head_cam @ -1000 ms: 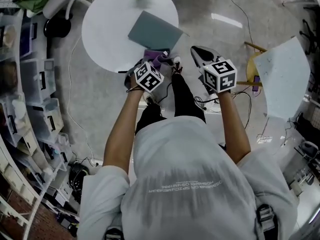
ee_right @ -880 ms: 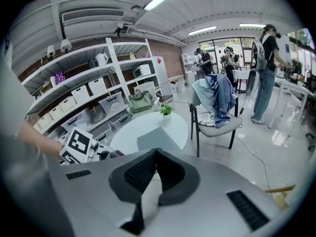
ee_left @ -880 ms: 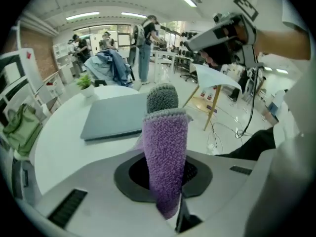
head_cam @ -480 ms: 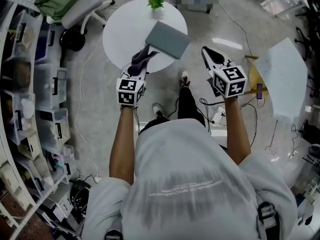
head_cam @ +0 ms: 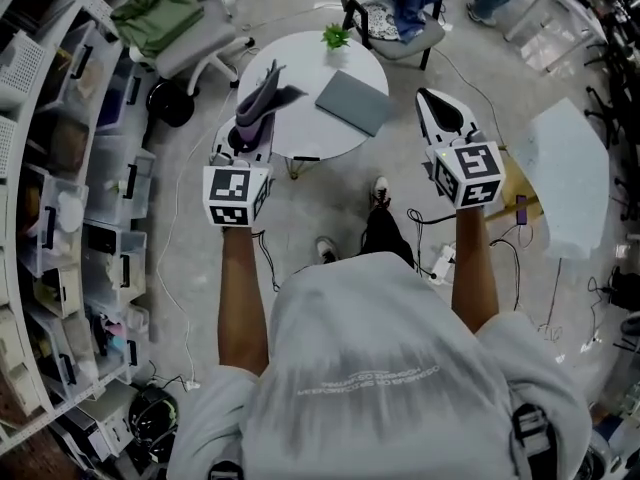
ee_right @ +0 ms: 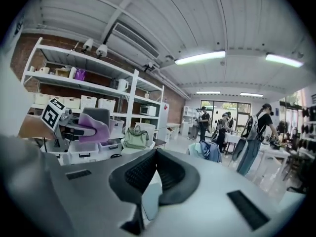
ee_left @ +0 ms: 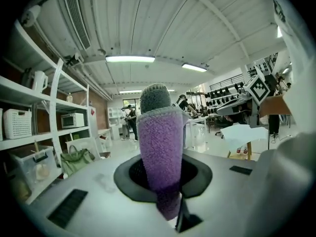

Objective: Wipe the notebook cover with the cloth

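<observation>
1. The left gripper (ee_left: 163,179) is clenched on the cloth (ee_left: 159,147). Its dark pads pinch the lower end, and the rest stands up from them as a thick folded strip.
2. The cloth is fuzzy purple on the side facing the left gripper view's camera. A grey layer shows above its rounded top and along its right edge.
3. In the head view the cloth shows against the left part of the round white counter (head_cam: 300,138), with its free end towards the far side. It is well apart from the notebook (head_cam: 352,101).
4. The notebook has a plain grey cover with no marks that can be made out. It is closed and lies flat on the right part of the counter, turned at an angle, with one corner close to the counter's edge.
5. A small green plant (head_cam: 336,36) stands at the far rim of the counter, just beyond the notebook.
6. The right gripper (ee_right: 154,164) is closed on nothing, and its ribbed black pads meet at the tips. In the head view it is off the counter's right side, over the floor.
7. Both gripper views look level across the room at ceiling lights and shelves (ee_right: 84,90), not down at the counter.
8. A green bag (head_cam: 160,13) rests on a chair to the left of the counter.
</observation>
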`<action>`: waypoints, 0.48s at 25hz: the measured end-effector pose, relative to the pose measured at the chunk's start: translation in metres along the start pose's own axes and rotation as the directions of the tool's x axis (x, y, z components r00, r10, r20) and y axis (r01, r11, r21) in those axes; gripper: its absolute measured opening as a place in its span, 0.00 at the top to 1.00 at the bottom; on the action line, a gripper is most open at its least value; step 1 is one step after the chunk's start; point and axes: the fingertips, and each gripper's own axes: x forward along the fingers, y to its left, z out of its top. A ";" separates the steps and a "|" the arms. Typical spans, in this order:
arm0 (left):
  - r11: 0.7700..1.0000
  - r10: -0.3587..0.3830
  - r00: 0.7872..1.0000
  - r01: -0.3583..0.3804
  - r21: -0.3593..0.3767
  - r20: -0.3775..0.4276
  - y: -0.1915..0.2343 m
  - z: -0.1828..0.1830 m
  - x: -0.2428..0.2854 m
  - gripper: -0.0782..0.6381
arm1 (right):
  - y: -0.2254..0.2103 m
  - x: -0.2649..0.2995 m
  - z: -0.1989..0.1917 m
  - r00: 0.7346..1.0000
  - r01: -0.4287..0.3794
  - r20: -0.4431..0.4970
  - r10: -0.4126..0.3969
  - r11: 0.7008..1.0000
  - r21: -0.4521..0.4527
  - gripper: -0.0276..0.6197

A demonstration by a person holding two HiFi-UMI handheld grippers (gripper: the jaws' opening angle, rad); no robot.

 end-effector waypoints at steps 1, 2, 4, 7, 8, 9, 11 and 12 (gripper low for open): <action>1.000 0.014 1.000 -0.014 0.004 0.012 0.004 0.008 -0.008 0.82 | 0.004 -0.004 0.010 1.000 -0.001 0.020 0.002 1.000 -0.013 0.95; 1.000 0.026 0.999 -0.027 0.007 0.023 0.007 0.016 -0.015 0.82 | 0.007 -0.008 0.020 0.999 -0.001 0.040 0.002 1.000 -0.024 0.95; 0.999 0.043 0.998 -0.043 0.009 0.043 0.012 0.028 -0.029 0.82 | 0.014 -0.017 0.038 0.997 0.000 0.075 0.003 0.999 -0.040 0.95; 0.998 0.062 0.995 -0.064 0.022 0.076 0.014 0.046 -0.050 0.82 | 0.026 -0.029 0.060 0.993 -0.015 0.116 0.023 0.998 -0.065 0.95; 0.997 0.067 0.994 -0.069 0.029 0.085 0.014 0.051 -0.056 0.82 | 0.031 -0.033 0.065 0.992 -0.022 0.125 0.031 0.997 -0.074 0.95; 0.997 0.070 0.993 -0.074 0.039 0.093 0.013 0.057 -0.062 0.82 | 0.035 -0.036 0.069 0.990 -0.029 0.132 0.039 0.996 -0.081 0.95; 0.995 0.074 0.992 -0.080 0.061 0.105 0.010 0.066 -0.072 0.82 | 0.042 -0.042 0.075 0.988 -0.038 0.143 0.051 0.995 -0.089 0.95; 0.994 0.074 0.991 -0.082 0.073 0.109 0.007 0.071 -0.075 0.82 | 0.044 -0.044 0.077 0.987 -0.043 0.148 0.056 0.995 -0.091 0.95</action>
